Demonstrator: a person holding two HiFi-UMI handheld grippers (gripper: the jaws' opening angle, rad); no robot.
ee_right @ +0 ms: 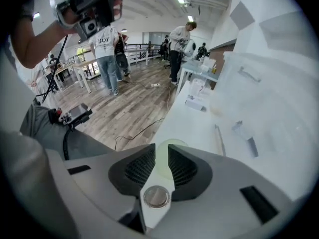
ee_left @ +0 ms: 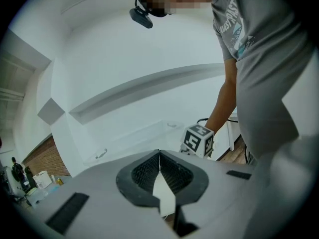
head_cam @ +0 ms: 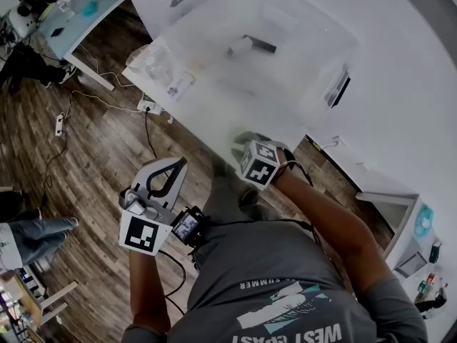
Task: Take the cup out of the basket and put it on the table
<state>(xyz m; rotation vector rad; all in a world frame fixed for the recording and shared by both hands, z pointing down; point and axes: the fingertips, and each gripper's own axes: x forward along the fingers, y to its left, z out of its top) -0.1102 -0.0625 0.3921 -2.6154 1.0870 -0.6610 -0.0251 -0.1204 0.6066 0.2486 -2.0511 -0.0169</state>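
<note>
White flat-topped table [head_cam: 400,106]: fills the head view from 12 to 3 o'clock.

Clear rectangular plastic basket [head_cam: 214,20]: on the table, at 12 o'clock.

Left gripper [ee_left: 159,156]: off the table at 7 o'clock, jaws closed tip to tip, empty.

Right gripper [ee_right: 162,151]: at the table's near edge, jaws slightly apart around the cup's wall.

Pale yellow-green translucent round cup [ee_right: 169,147]: out of the basket, upright on the table edge, at the basket's 6 o'clock.

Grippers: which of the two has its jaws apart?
The right gripper: its jaws stand apart, with the pale green cup showing in the gap. On the left gripper the jaws meet at the tips.
</note>
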